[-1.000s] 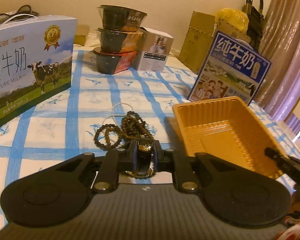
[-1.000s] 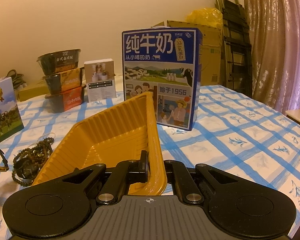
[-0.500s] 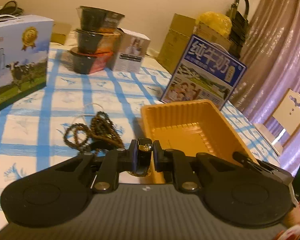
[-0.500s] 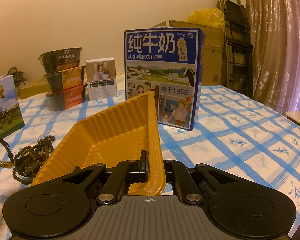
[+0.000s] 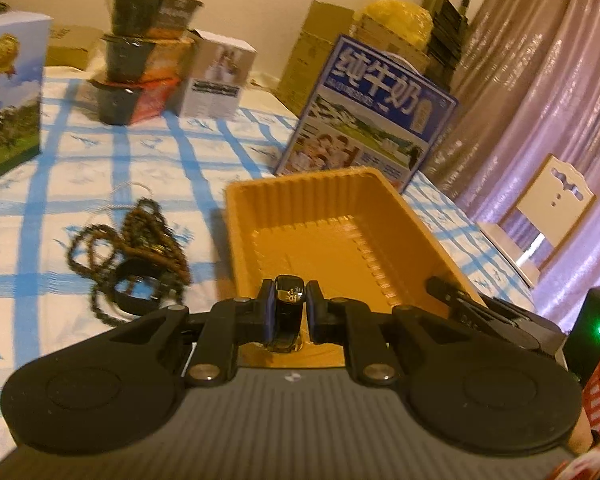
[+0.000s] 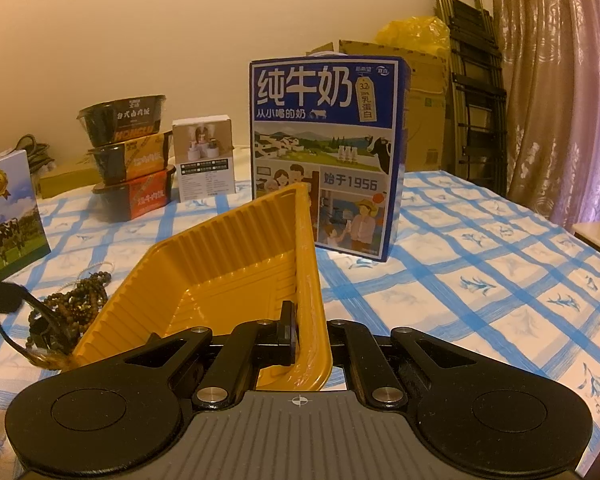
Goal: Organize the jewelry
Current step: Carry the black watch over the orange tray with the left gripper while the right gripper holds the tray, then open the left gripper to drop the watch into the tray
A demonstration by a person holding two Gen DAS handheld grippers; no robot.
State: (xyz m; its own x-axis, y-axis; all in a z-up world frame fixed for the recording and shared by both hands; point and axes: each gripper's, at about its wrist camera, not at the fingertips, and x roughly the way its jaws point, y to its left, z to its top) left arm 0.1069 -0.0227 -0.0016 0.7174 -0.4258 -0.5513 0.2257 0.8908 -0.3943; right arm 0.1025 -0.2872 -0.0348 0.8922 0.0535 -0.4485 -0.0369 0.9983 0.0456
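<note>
The left gripper (image 5: 287, 310) pinches a small glossy black band-shaped piece of jewellery (image 5: 287, 312) between its two blue-faced pads (image 5: 266, 312), held upright over the near edge of the ribbed orange plastic tray (image 5: 332, 216). The right gripper (image 6: 300, 338) has its jaws pressed together on the near right wall of that same tray (image 6: 236, 256), one finger inside and the other outside the rim; its dark tip also shows at the tray's right edge in the left wrist view.

The tray's floor looks bare in both views. Just to its left on the blue-and-white checked tablecloth (image 5: 148, 148) lies a tangled heap of dark brown beaded bracelets (image 5: 140, 240) with a thin pale strand at its far side; a dark ring-shaped piece sits at the near edge of the heap. In the right wrist view the same beads (image 6: 76, 304) lie close against the tray's left wall.

Behind the tray stands a blue milk carton box with white Chinese lettering (image 6: 324, 152), upright and apart from the tray. Farther back to the left, three dark instant-food bowls (image 5: 140, 56) are stacked, a small white product box (image 5: 216, 80) just beside them. A second milk box printed with a cow and a gold medal (image 6: 8, 216) stands at the left edge. Cardboard boxes (image 6: 420, 104) and a shiny curtain (image 5: 540, 100) close the background.
</note>
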